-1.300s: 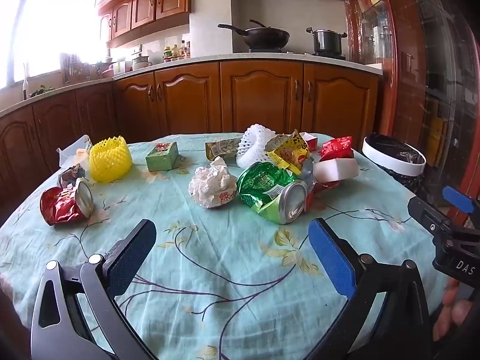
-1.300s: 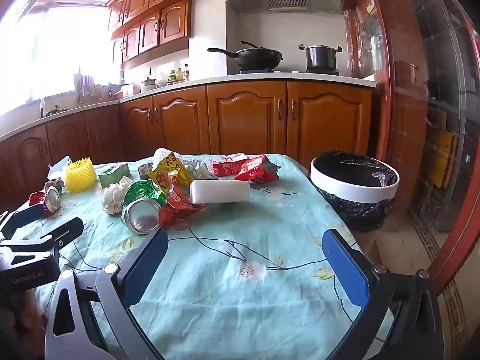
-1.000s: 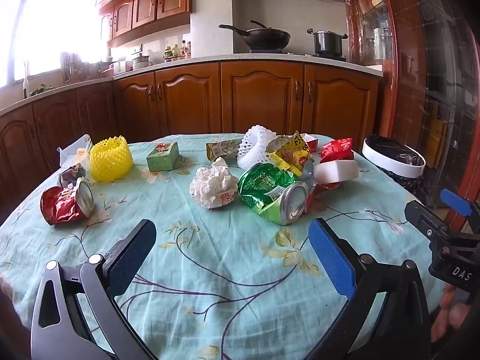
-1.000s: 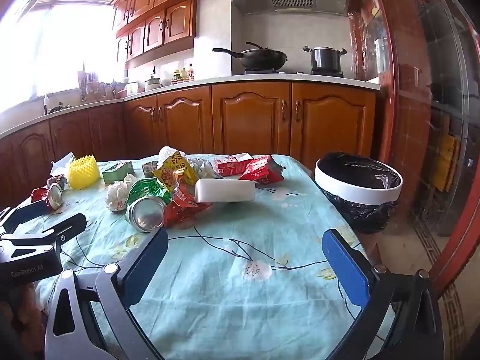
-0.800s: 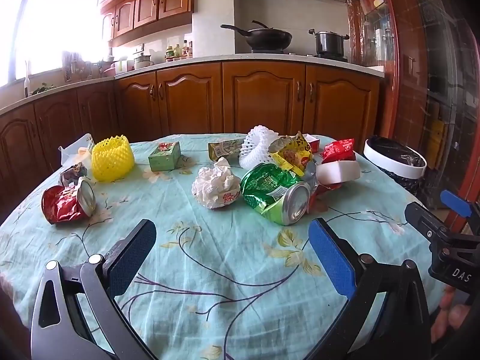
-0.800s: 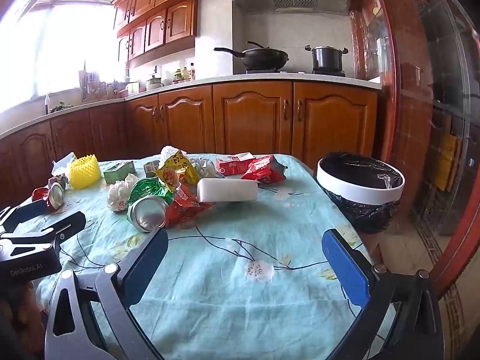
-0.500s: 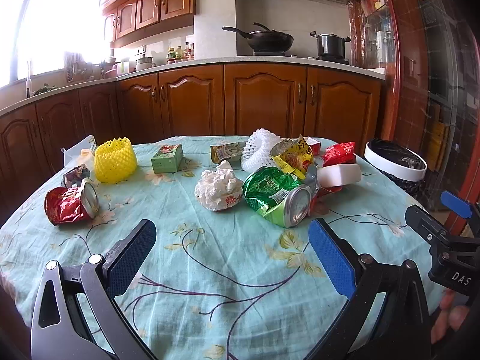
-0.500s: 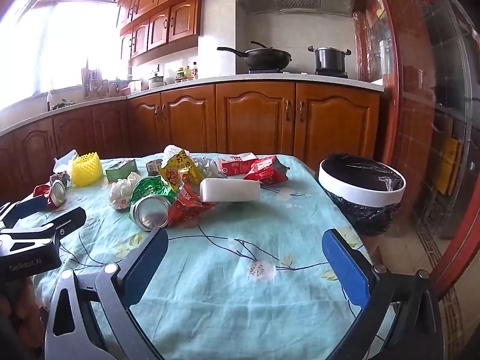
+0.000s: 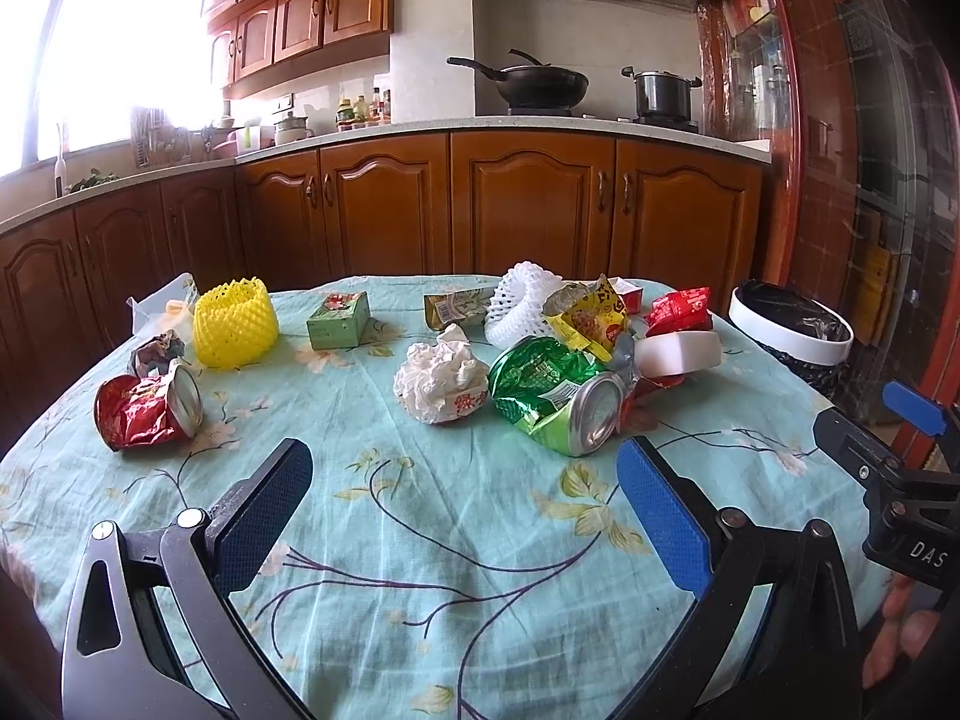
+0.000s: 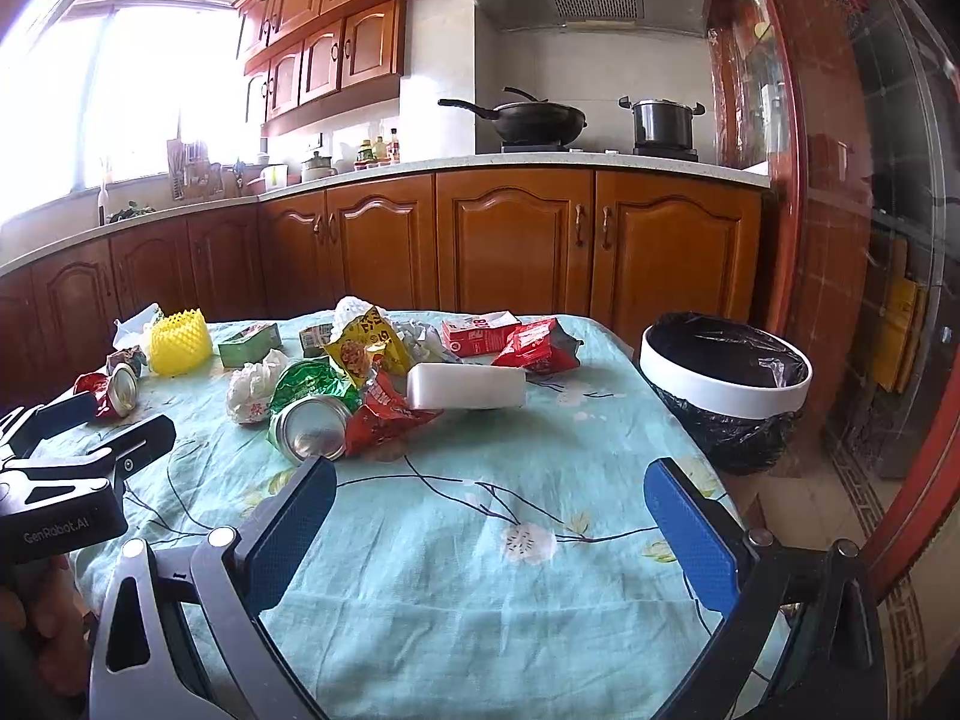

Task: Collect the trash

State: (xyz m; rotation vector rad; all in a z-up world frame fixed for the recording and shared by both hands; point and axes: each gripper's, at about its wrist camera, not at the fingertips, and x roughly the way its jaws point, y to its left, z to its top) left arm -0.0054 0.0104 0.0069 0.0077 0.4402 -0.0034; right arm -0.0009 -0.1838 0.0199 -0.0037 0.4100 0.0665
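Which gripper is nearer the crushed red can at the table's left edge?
Left. The left gripper hangs open just right of and short of the crushed red can; the right gripper hangs open farther right, toward the bin.

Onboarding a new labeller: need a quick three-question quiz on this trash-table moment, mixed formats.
1. True or false: the left gripper holds the crushed green drink can.
2. The black-lined white-rimmed trash bin stands: A) on the floral tablecloth; B) on the floor off the table's right edge; C) on the counter.
3. Fill in: the yellow foam fruit net stands upright ___ the crushed red can.

Key: 1 false, both grippers, including the right gripper, are open and empty; 2 B; 3 behind.
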